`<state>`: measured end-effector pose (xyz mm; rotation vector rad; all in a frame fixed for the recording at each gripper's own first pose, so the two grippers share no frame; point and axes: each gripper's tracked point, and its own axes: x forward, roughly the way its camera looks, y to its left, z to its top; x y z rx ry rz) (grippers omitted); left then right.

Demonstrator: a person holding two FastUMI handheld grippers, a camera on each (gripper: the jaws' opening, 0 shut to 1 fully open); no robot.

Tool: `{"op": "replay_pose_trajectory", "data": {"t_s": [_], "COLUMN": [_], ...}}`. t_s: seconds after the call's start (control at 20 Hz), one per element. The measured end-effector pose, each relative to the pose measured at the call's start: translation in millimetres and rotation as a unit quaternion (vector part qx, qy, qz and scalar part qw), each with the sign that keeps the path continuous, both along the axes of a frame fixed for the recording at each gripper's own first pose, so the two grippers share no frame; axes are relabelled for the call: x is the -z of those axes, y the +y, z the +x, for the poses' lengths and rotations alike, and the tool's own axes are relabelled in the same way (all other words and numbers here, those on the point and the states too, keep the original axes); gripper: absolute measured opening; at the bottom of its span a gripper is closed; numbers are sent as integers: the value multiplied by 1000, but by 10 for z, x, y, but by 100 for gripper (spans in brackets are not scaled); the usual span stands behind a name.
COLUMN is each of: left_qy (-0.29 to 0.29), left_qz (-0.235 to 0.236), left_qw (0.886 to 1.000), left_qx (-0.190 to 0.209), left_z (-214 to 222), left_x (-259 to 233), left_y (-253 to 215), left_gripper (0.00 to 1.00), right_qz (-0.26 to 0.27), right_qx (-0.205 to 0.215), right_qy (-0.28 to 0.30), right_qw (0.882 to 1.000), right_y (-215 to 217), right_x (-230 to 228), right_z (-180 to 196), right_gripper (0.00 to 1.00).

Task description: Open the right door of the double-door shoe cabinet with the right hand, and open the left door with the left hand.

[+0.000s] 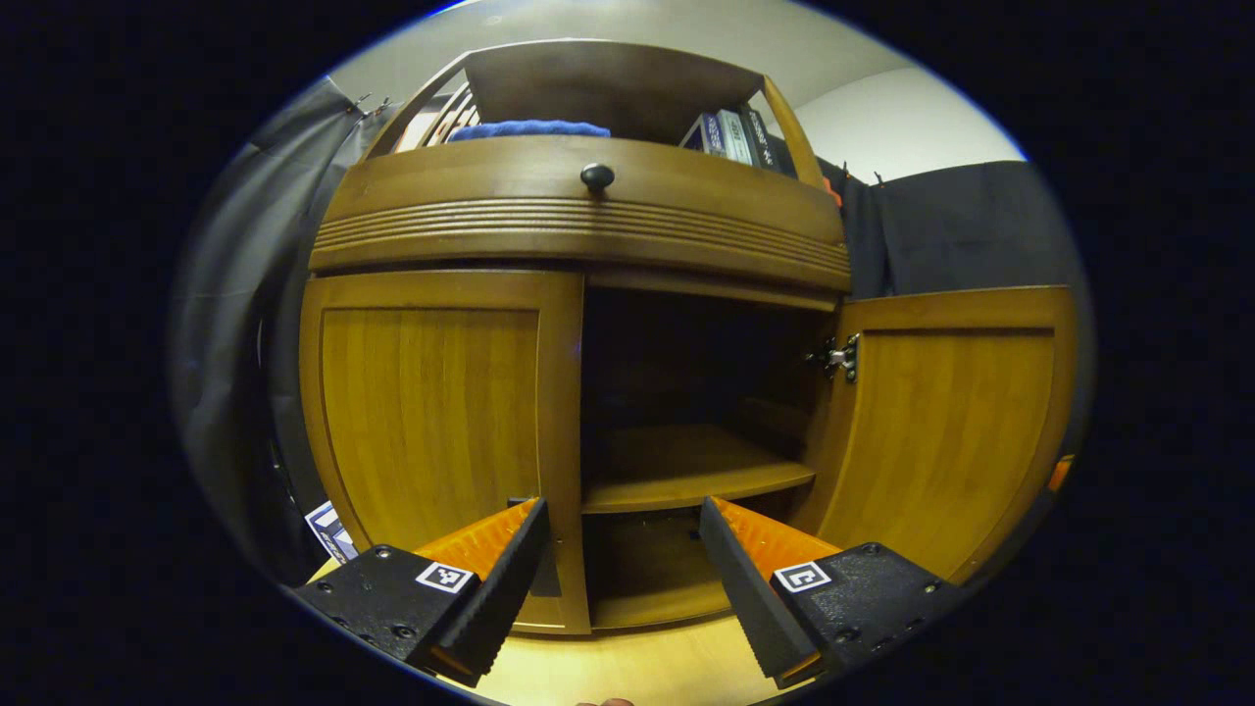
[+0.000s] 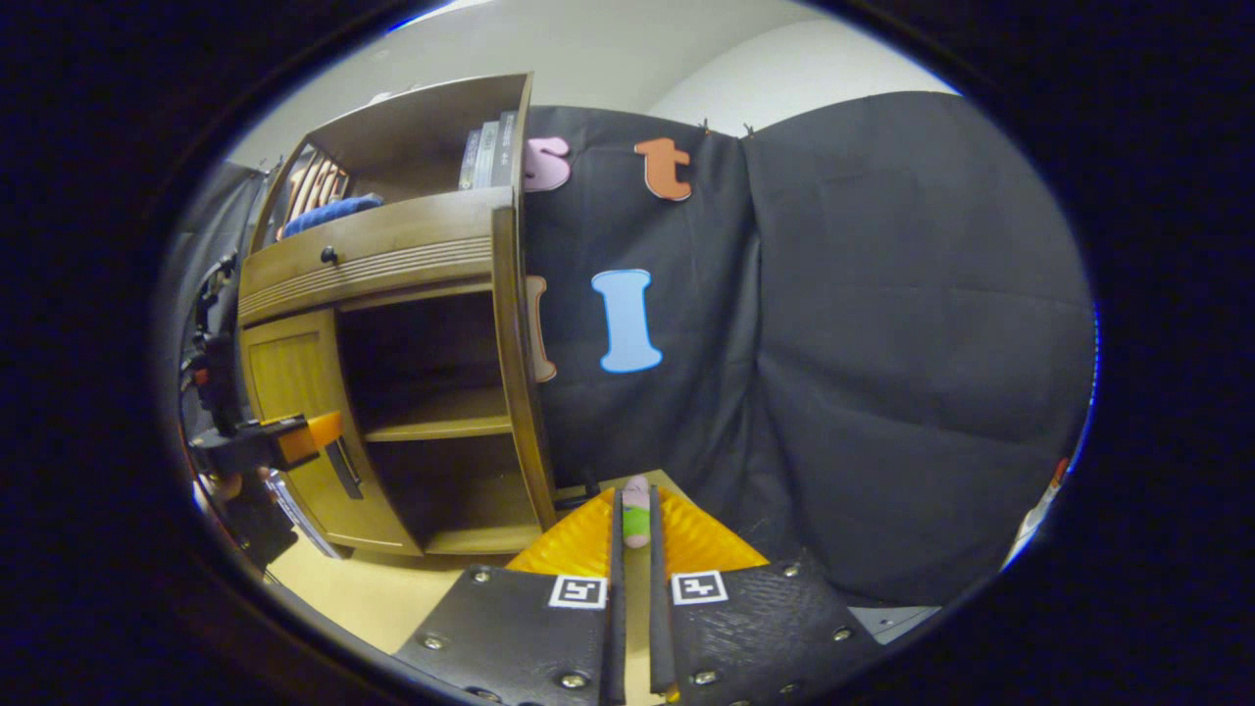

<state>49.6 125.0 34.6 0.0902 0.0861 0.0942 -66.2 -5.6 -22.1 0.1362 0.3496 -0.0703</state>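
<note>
The wooden shoe cabinet (image 1: 588, 226) fills the left gripper view. Its left door (image 1: 431, 412) is closed, with a dark handle (image 1: 551, 577) at its inner edge. Its right door (image 1: 951, 431) stands swung wide open, showing a dark inside with a shelf (image 1: 686, 471). My left gripper (image 1: 621, 510) is open, low in front of the cabinet, its left finger close by that handle. In the right gripper view the open right door (image 2: 520, 373) shows edge-on, and the left gripper (image 2: 294, 436) hovers at the left door's handle (image 2: 343, 469). My right gripper (image 2: 633, 505) is shut on nothing, right of the open door.
A drawer with a round knob (image 1: 596, 176) runs above the doors. A blue cloth (image 1: 529, 128) and books (image 1: 730, 135) sit on the upper shelf. A small pink and green object (image 2: 635, 520) lies on the light floor (image 2: 392, 598) near the black cloth wall (image 2: 882, 343).
</note>
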Motion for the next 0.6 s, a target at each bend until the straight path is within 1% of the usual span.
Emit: {"op": "replay_pose_trajectory", "data": {"t_s": [0.05, 0.1, 0.15, 0.2, 0.3, 0.4, 0.45, 0.5, 0.6], "left_qy": [4, 10, 15, 19, 31, 41, 46, 51, 60], "left_qz": [0, 0, 0, 0, 2, 3, 5, 7, 10], "left_qw": [1000, 1000, 1000, 1000, 999, 998, 998, 998, 997], "left_qx": [-5, -9, -16, -22, -34, -40, -41, -38, -41], "left_z": [48, 96, 142, 196, 300, 403, 444, 496, 563], "left_x": [60, 103, 145, 206, 306, 400, 442, 483, 555], "left_y": [64, 148, 234, 314, 476, 588, 634, 651, 713], "left_gripper": [93, 93, 96, 93, 92, 93, 96, 96, 89], "right_qz": [-3, -7, -10, -13, -19, -24, -26, -27, -28], "right_qx": [8, 18, 26, 35, 50, 64, 71, 78, 90], "right_qy": [-3, -5, -5, -3, 0, 4, 5, 7, 11], "right_qw": [1000, 1000, 1000, 999, 999, 998, 997, 997, 995], "right_y": [-22, -45, -59, -87, -98, -94, -93, -101, -106], "right_x": [-45, -79, -101, -104, -108, -101, -97, -84, -71], "right_z": [-33, -87, -137, -194, -264, -331, -356, -380, -440], "right_gripper": [10, 10, 10, 10, 10, 10, 10, 10, 10]}}
